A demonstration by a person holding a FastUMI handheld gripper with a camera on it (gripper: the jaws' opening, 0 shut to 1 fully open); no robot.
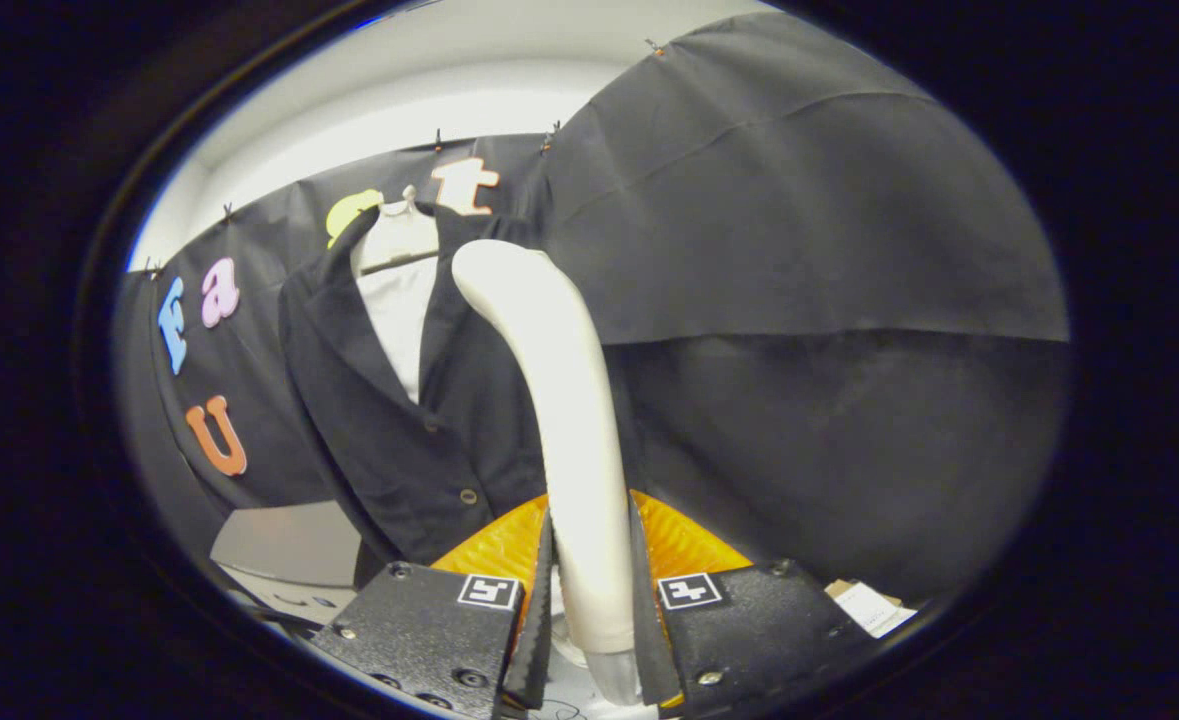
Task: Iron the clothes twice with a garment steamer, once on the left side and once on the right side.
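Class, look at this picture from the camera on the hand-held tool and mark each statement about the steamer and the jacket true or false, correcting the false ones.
1. The tool is shut on the white curved plastic garment steamer handle. True.
2. The dark button-front jacket lies folded on a table. False: it hangs upright on a pale hanger against the black cloth wall.
3. The steamer's head points up and bends towards the jacket. True.
4. The jacket is buttoned to the collar. False: it is open at the top, showing a white garment inside.
5. The tool's fingers are spread wide with nothing between them. False: the steamer handle sits between them.
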